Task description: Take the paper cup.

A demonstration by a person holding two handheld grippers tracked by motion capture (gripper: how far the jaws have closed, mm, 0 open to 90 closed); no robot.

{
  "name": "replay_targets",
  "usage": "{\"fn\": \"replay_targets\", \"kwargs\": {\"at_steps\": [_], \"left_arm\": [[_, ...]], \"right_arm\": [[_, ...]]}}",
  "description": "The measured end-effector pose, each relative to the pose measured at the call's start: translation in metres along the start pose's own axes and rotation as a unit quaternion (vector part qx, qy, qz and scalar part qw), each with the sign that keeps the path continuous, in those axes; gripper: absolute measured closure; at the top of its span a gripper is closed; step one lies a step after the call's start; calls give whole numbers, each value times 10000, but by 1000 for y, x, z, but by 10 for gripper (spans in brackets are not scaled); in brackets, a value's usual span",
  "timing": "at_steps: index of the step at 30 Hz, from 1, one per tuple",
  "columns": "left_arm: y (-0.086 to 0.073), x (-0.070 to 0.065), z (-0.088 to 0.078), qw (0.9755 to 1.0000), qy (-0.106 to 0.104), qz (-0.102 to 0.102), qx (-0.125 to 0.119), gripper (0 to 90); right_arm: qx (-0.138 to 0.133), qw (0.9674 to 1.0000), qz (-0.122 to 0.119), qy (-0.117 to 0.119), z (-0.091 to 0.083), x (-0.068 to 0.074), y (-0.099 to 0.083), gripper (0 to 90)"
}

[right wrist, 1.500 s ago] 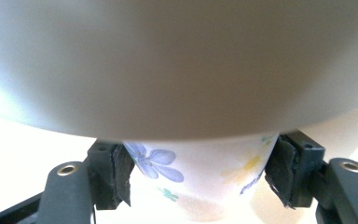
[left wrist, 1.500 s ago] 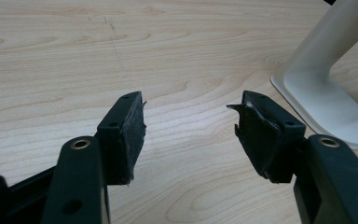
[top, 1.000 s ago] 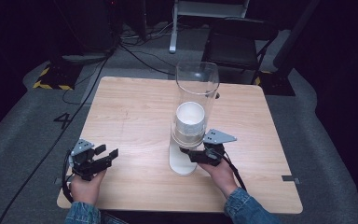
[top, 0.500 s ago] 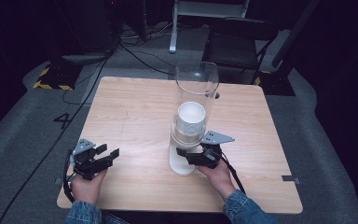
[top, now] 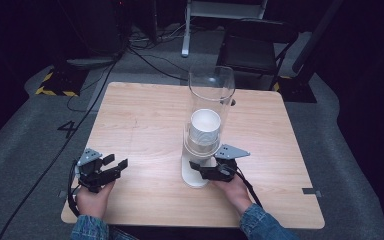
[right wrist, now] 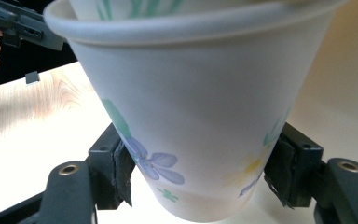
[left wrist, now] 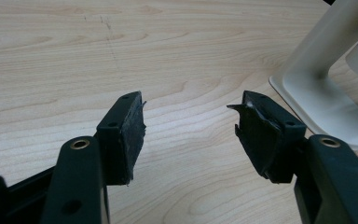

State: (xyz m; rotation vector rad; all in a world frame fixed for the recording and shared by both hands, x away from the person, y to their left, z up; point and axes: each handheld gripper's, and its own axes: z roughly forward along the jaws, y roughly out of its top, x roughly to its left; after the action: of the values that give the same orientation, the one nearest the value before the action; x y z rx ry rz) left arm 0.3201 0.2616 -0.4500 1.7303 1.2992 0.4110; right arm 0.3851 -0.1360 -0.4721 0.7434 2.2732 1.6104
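Your right gripper (right wrist: 198,179) has its black rubber pads pressed on either side of the bottom paper cup (right wrist: 191,116), a smooth white tapered cup with a rolled rim and printed blue, green and yellow flowers. That cup hangs from the mouth of the cup dispenser (top: 209,100), a tall clear plastic tube holding a stack of white cups, mounted on a cream stand (top: 195,175) with a flat rounded base near the front middle of the table (top: 145,115). The tabletop is pale wood laminate with a fine grain and rounded corners. Your left gripper (left wrist: 191,128) rests low over the wood at the front left, well apart from the dispenser, its jaws about half spread with bare table between the worn, frayed pads (left wrist: 133,135). The cream base (left wrist: 326,107) shows at the right edge of the left gripper view.
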Motion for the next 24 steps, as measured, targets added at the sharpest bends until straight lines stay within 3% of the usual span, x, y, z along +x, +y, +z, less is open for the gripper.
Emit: {"fn": "replay_targets", "kwargs": {"at_steps": [5,12,24], "left_arm": [[0,0,0,10000,-3,-6,3,410],[1,0,1,10000,-20,-25,8,410],[2,1,4,10000,-39,-26,-6,410]], "right_arm": [[62,9999,-127,-95,1,-1,-4,334],[471,9984,-253,-193,5,0,-11,332],[709,9974,-16,-139,8,-1,-20,330]]}}
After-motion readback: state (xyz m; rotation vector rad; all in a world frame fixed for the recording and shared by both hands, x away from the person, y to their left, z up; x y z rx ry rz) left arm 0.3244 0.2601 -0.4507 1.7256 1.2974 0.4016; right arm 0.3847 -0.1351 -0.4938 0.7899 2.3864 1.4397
